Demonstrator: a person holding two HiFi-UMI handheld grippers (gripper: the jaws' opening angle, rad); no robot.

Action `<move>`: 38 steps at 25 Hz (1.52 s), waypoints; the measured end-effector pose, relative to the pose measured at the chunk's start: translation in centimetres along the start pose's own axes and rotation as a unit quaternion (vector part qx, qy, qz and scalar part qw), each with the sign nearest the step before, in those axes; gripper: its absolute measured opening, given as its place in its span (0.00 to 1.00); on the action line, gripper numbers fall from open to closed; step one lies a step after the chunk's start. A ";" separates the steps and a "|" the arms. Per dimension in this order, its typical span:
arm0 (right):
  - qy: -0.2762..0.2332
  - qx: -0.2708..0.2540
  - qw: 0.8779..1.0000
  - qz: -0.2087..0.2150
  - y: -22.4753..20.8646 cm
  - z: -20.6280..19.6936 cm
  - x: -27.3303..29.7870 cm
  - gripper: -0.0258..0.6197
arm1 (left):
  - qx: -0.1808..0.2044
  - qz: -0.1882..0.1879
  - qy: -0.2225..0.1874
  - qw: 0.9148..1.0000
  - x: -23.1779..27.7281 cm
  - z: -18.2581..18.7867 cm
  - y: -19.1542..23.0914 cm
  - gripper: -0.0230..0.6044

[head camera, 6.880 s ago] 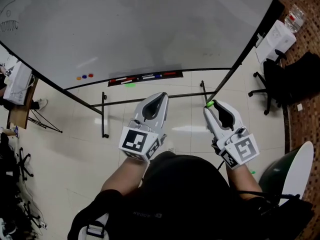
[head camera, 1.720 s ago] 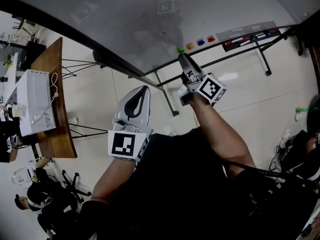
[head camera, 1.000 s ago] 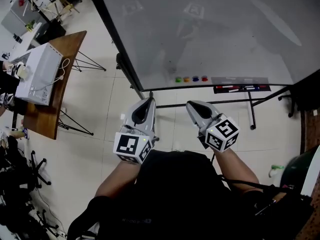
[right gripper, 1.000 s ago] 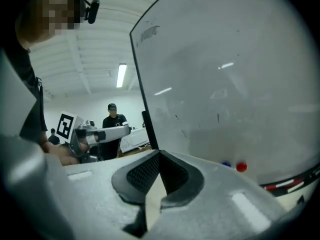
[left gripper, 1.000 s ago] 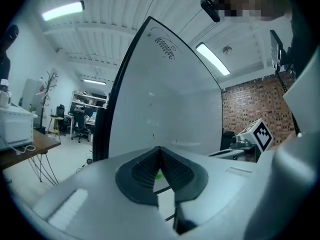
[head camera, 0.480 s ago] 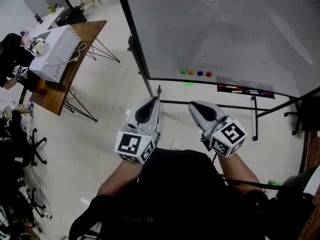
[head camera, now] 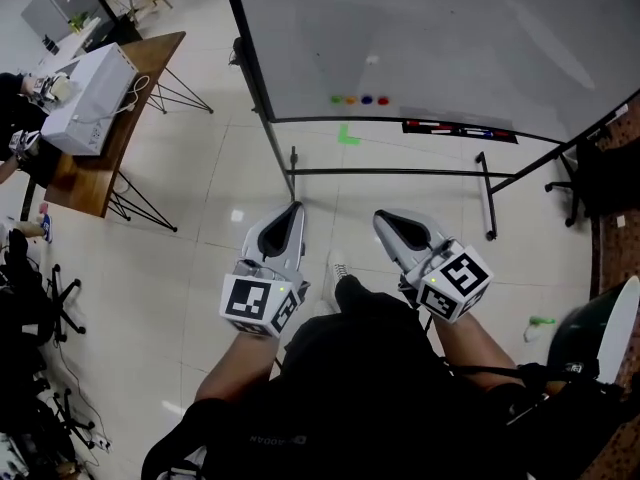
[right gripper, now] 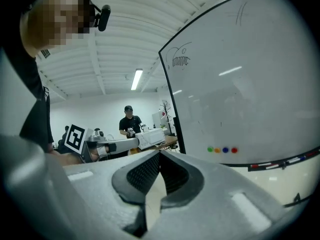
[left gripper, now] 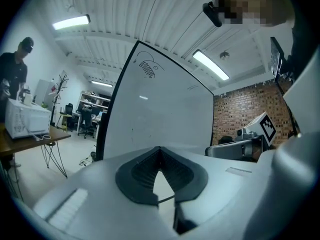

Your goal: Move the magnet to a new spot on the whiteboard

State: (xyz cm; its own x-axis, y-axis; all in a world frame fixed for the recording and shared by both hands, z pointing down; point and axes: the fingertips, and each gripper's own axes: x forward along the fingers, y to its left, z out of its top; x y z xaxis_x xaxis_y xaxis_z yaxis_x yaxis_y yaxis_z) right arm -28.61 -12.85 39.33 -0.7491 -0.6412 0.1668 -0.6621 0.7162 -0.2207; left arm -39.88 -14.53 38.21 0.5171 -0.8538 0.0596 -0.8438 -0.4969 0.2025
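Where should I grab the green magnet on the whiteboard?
Pinch the green magnet by its rim, top and bottom, coming straight at the whiteboard face. It is a small round dot, and the orange magnet close beside it probably leaves no room for a sideways pinch.

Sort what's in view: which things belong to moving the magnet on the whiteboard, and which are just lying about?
Part of the job:
whiteboard; coloured magnets in a row near its lower edge; left gripper and right gripper, both shut and empty.

Just lying about:
markers in the tray; green tape mark on the floor; white appliance on the wooden table.
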 end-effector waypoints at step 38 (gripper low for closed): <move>-0.062 0.021 0.998 0.025 -0.1 -6.6 -43.3 0.05 | 0.029 0.017 0.038 0.999 -10.0 -9.3 -42.4 0.06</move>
State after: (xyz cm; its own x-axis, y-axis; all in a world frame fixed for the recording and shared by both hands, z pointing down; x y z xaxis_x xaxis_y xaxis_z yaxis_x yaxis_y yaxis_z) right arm 3.77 16.65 38.50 -0.7703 -0.6368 0.0345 -0.6211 0.7369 -0.2667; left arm -7.92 16.55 38.12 0.4951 -0.8575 0.1399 -0.8671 -0.4776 0.1417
